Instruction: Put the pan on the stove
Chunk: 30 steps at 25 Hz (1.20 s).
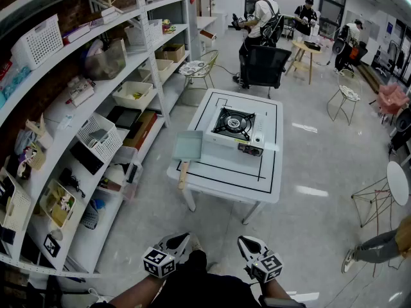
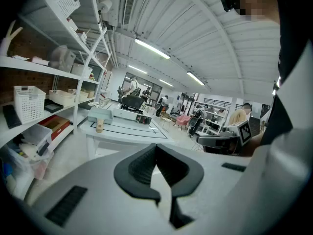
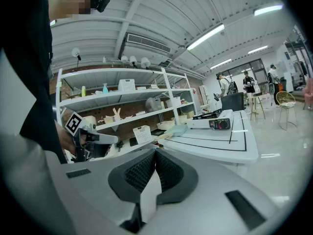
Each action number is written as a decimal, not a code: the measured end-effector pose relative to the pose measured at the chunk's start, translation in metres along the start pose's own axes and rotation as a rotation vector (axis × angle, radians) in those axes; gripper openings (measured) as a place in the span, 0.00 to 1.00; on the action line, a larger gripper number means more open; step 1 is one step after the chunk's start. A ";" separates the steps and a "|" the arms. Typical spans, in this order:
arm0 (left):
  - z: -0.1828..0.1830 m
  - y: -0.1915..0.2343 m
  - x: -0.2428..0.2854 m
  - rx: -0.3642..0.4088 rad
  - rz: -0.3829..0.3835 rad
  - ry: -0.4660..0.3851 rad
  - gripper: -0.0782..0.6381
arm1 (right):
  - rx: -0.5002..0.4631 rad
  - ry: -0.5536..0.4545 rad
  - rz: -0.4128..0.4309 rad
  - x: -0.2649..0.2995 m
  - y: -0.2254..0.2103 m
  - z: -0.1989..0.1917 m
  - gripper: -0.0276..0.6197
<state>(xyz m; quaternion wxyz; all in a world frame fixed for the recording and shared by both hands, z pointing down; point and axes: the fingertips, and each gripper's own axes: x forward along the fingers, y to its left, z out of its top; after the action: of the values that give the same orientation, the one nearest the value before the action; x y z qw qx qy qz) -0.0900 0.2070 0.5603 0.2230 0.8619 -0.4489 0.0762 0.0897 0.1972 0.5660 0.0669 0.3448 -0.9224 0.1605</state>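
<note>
Looks steeply down from head height onto a pale, glossy workshop floor. Shows, at 9 o'clock along the left edge, white shelving (image 1: 67,117) crowded with baskets, boxes and trays. Shows, just right of it near the middle, a white table (image 1: 225,175) marked with a black rectangular outline. Finds the pan (image 1: 187,145) at the table's 9 o'clock edge: square, pale blue-green, lying on the tabletop rather than on the burner, with a wooden handle (image 1: 183,174) pointing to 6 o'clock and reaching past the table's rim. Finds the stove (image 1: 239,128) toward the table's 1 o'clock, a white single-burner unit with a black grate, near the pan but not touching it.

Shows, at 6 o'clock low in the frame, the left gripper (image 1: 183,238) and to its right the right gripper (image 1: 245,241), each carrying a marker cube and held close to the body, well short of the table. Confirms in the left gripper view ribbed dark pads pressed together, pinching nothing. Confirms the same in the right gripper view: pads closed against each other, nothing between.

Shows a black chair (image 1: 264,66) beyond the table at 12 o'clock, with several standing people (image 1: 263,15) behind it. Catches a person's leg (image 1: 371,247) at 4 o'clock by the right edge.
</note>
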 end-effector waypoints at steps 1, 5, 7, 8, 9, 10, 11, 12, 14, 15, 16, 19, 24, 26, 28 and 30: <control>-0.002 -0.002 -0.004 -0.001 0.003 0.001 0.12 | -0.001 -0.002 0.001 -0.002 0.002 0.000 0.08; -0.006 -0.006 -0.017 -0.002 0.018 -0.002 0.12 | -0.008 0.001 0.014 -0.006 0.014 0.000 0.08; -0.006 -0.006 -0.022 0.000 0.024 -0.007 0.12 | -0.016 0.009 0.024 -0.006 0.020 -0.003 0.08; -0.006 -0.005 -0.023 0.001 0.026 -0.011 0.12 | -0.019 0.012 0.028 -0.006 0.023 -0.004 0.08; -0.006 -0.005 -0.025 0.002 0.029 -0.013 0.12 | -0.020 0.013 0.030 -0.006 0.025 -0.005 0.08; -0.007 -0.005 -0.027 0.003 0.031 -0.014 0.12 | -0.020 0.012 0.029 -0.006 0.027 -0.007 0.08; -0.009 -0.004 -0.028 0.003 0.035 -0.014 0.12 | -0.018 0.010 0.024 -0.006 0.027 -0.008 0.08; -0.010 -0.003 -0.030 0.004 0.038 -0.014 0.12 | -0.015 0.008 0.018 -0.006 0.027 -0.009 0.08; -0.011 -0.002 -0.033 0.004 0.044 -0.016 0.12 | -0.011 0.009 0.009 -0.004 0.028 -0.010 0.08; -0.011 -0.002 -0.035 0.004 0.046 -0.017 0.12 | -0.013 0.012 0.009 -0.004 0.029 -0.011 0.08; -0.013 -0.002 -0.038 0.002 0.050 -0.016 0.12 | -0.015 0.015 0.010 -0.003 0.031 -0.012 0.08; -0.015 0.001 -0.042 -0.009 0.068 -0.015 0.12 | -0.016 0.018 0.014 -0.001 0.032 -0.013 0.08; -0.008 0.002 -0.047 -0.025 0.086 -0.042 0.12 | -0.015 0.026 0.029 0.004 0.034 -0.017 0.08; -0.006 0.003 -0.049 -0.025 0.092 -0.047 0.12 | -0.014 0.027 0.034 0.007 0.034 -0.017 0.08; -0.006 0.004 -0.051 -0.035 0.098 -0.050 0.12 | -0.010 0.025 0.040 0.009 0.035 -0.015 0.08; -0.007 0.005 -0.052 -0.058 0.105 -0.054 0.12 | -0.006 0.024 0.046 0.009 0.036 -0.014 0.08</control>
<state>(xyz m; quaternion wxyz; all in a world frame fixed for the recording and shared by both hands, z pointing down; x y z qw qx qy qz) -0.1240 0.2466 0.5508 0.2314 0.8320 -0.5016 0.0514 0.0588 0.2222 0.5725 0.0755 0.3213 -0.9297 0.1634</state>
